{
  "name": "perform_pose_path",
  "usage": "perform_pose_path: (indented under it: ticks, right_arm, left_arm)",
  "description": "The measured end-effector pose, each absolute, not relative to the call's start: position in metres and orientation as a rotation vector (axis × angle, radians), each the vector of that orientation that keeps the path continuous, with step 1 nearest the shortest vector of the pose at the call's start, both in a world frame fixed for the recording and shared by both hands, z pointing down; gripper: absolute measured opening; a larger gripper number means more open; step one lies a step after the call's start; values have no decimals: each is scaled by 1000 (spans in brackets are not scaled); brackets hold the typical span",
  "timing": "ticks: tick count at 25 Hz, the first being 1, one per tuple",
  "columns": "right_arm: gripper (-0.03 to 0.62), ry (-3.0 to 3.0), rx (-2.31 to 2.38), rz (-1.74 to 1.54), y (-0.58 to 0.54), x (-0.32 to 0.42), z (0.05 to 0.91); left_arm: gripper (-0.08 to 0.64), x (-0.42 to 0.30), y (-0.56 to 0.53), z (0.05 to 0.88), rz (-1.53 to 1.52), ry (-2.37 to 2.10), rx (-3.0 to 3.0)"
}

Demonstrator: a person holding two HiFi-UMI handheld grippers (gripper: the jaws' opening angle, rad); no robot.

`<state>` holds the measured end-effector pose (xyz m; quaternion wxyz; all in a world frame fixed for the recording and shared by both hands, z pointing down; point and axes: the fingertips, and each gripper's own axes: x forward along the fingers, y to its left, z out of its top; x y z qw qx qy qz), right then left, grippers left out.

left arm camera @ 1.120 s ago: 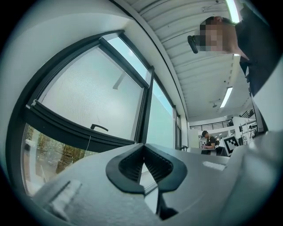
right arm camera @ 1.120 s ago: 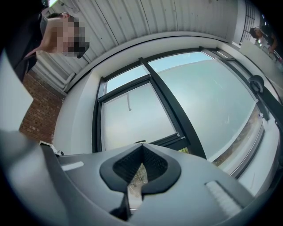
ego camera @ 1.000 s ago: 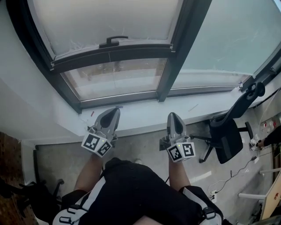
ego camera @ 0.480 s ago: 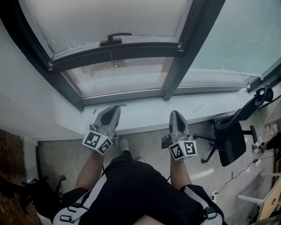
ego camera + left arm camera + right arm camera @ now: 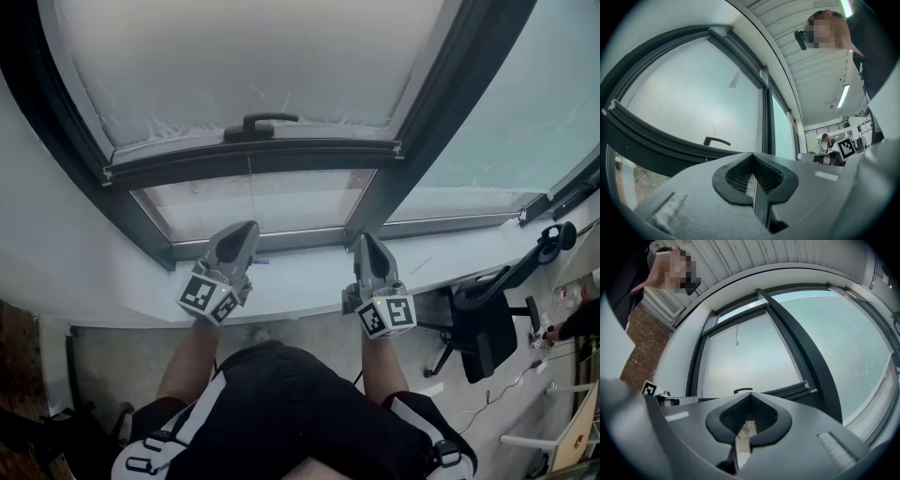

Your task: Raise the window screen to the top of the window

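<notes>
1. Wall of white plaster meets the left edge of the dark grey window frame.
2. Left gripper, clenched on nothing, hovers over the white windowsill.
3. White translucent window screen hangs low. Its dark bottom bar and black handle sit above both grippers, apart from them, with a clear glass strip underneath.
4. Right gripper, clenched and empty, hovers near the frame's central upright.
5. Black office chair stands beyond the sill's right end.

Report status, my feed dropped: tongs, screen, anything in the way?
Left tongs shut, empty. Right tongs shut, empty. Window screen low, its handle untouched. Nothing seen between tongs and handle.
</notes>
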<state>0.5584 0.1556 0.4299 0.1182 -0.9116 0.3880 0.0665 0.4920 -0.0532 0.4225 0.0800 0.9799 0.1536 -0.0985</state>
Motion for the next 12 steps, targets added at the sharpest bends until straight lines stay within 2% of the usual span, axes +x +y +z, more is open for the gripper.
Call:
perform_pose_path:
  ticks: [12]
  right_arm:
    - [3, 1343, -2636, 193, 56, 600, 422]
  left_arm:
    - [2, 523, -110, 430, -202, 402, 3063]
